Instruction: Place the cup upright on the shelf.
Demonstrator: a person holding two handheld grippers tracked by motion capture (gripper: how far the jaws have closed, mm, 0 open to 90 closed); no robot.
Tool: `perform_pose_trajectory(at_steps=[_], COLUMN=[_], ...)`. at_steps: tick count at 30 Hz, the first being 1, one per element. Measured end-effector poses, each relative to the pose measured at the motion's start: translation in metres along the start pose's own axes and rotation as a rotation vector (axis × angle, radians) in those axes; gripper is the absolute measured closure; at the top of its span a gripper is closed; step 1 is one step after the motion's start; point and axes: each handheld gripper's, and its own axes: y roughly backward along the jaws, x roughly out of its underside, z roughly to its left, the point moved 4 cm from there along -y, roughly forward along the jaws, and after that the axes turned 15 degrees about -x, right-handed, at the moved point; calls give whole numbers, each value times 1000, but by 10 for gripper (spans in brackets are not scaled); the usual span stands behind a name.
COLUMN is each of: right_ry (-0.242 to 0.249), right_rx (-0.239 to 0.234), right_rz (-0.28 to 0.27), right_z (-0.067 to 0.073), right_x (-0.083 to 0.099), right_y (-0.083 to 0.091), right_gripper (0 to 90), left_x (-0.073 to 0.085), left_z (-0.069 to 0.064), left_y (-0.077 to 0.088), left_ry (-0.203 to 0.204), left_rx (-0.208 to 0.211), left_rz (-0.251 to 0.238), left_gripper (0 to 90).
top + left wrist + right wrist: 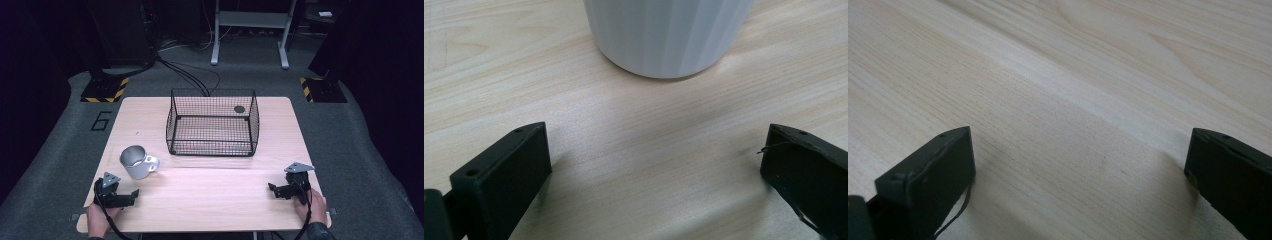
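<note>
Claw (pixel 656 165) jaws gape before smooth cylindrical mug (pixel 669 35).

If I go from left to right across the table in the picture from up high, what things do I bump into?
Left gripper → white mug → black wire basket → right gripper.

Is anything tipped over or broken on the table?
Nothing stands out. The white mug stands upright on the table, nothing spilled around it. The wire basket sits flat and square. Both grippers, left and right, are open and hold nothing.
</note>
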Motion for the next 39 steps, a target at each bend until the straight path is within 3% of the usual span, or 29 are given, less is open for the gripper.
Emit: perform_pose_trajectory(at_steps=[10,16,23,28,39], right_ry=[-2,0,0,0,1], right_rx=[-3,-1,-3,-3,-3], right_rz=[10,-1,1,0,0], right_z=[0,0,0,0,0], right_x=[0,0,0,0,0], right_y=[0,0,0,0,0], right_gripper=[0,0,0,0,0], left_x=[0,-6,-28,-49,-84], left_z=[1,4,9,11,8], left_y=[1,12,34,46,52], left_ry=[3,45,72,77,87], left_rx=[9,30,38,21,8], left_rz=[1,-33,-82,-121,-185], left_gripper=[0,0,0,0,0])
